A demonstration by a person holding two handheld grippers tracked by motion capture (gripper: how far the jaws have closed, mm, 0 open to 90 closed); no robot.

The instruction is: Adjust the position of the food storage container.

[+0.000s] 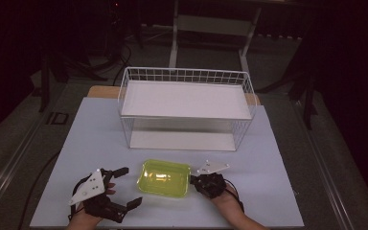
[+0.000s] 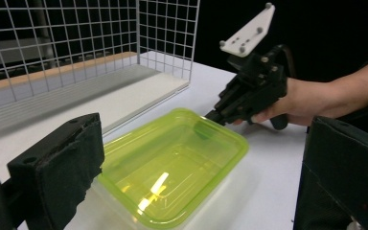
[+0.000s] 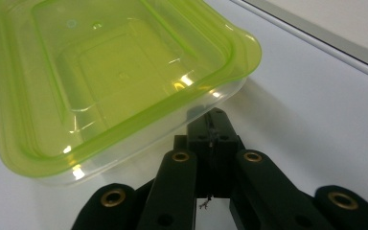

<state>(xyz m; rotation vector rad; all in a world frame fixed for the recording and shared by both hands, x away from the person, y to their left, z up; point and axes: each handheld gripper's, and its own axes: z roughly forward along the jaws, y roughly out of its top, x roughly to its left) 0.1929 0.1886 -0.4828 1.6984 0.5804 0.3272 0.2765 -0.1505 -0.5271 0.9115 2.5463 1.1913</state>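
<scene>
While both hand-held tools sit at the near edge of the table, the items stand as follows.

Container: a translucent yellow-green rectangular plastic box with a lid (image 1: 165, 178), lying flat on the pale table top (image 1: 278, 158), between the two tools.

Right gripper (image 1: 194, 181): jaws pressed together with nothing between them; their tips meet at the container's rim on the side nearest this tool, just under the lid's edge. I cannot tell whether they touch it.

Left gripper (image 1: 124, 187): jaws spread wide, holding nothing; the container lies just ahead of the gap, apart from both pads.

Rack: a white wire-mesh basket with a flat white shelf (image 1: 184, 98), standing beyond the container, farther from both tools, well apart from them.

Hands: one on each tool's grip.
</scene>
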